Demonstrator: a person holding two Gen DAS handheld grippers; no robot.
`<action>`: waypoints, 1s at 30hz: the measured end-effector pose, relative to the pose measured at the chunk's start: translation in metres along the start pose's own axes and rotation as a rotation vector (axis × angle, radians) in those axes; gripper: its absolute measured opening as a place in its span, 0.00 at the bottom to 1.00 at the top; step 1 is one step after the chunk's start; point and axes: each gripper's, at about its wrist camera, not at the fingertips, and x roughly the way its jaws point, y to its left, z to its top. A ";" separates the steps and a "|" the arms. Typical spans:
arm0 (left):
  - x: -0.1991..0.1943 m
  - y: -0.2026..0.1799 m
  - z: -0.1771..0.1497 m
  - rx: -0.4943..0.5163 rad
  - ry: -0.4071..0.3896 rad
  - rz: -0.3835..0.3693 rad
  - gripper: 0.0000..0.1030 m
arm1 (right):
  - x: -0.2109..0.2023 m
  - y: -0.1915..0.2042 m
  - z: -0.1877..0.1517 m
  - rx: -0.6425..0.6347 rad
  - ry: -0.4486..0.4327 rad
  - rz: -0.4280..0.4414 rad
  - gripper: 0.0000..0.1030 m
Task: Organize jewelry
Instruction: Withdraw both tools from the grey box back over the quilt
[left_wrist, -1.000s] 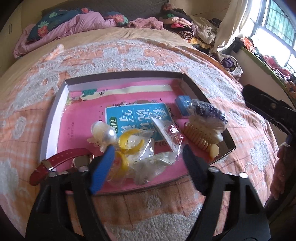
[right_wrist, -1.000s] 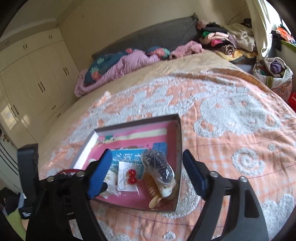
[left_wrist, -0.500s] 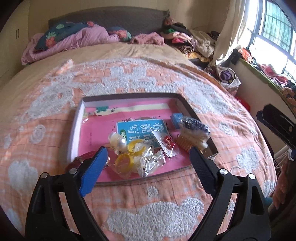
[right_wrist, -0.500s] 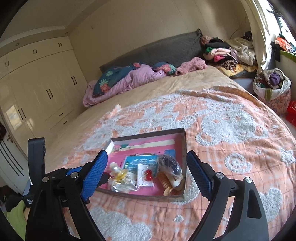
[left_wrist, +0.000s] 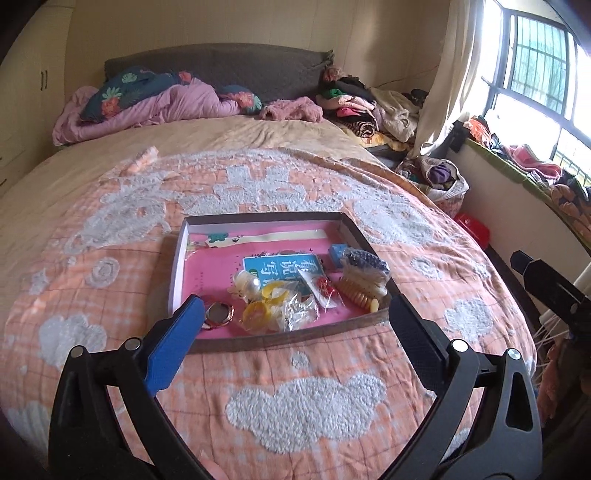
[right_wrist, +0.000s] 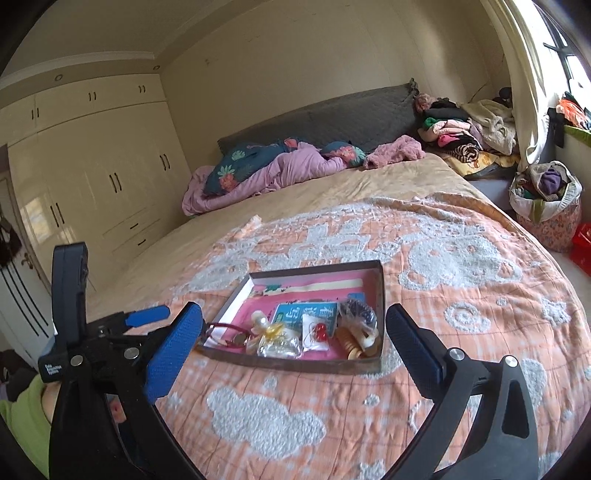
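The shallow cardboard tray (left_wrist: 364, 242) lay flat on the orange-and-white quilted bedspread (left_wrist: 306, 406), well in from every edge of the bed, and it serves as the landmark here. Around the tray the tufted, nubby quilt was bare on all sides, with the widest free stretch beyond its far wall toward the crumpled purple blanket (left_wrist: 166, 110) and grey headboard (left_wrist: 229, 66).

The left gripper (left_wrist: 295, 325) hung above the quilt on the near side of the tray, its jaws spreading wide with nothing between them; one blue ribbed pad overlapped the tray's near left corner in view. The right gripper (right_wrist: 291, 328) was likewise on the tray's near side, its jaws widening and empty.

Inside the tray, over a pink paper lining, the jewelry clustered toward the near wall:
- a round-faced watch (left_wrist: 218, 314) with a red strap at the near left corner
- glossy yellow rings (left_wrist: 258, 314) in crinkled clear plastic
- a pearly white piece (left_wrist: 248, 286)
- red bead earrings (right_wrist: 317, 330) in a clear packet
- a tan ridged coil bracelet (left_wrist: 356, 293) against the right wall
- dark beads (left_wrist: 364, 260) in a bag behind that

A teal printed card (left_wrist: 284, 266) lay flat mid-tray.
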 end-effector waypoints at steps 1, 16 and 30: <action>-0.002 0.000 -0.002 -0.001 0.001 0.001 0.91 | -0.001 0.001 -0.003 0.003 0.007 -0.004 0.96; -0.034 0.006 -0.061 -0.050 -0.011 0.015 0.91 | -0.015 0.015 -0.056 -0.045 0.040 -0.123 0.96; -0.040 0.004 -0.082 -0.053 0.019 0.032 0.91 | -0.014 0.017 -0.080 0.009 0.103 -0.144 0.96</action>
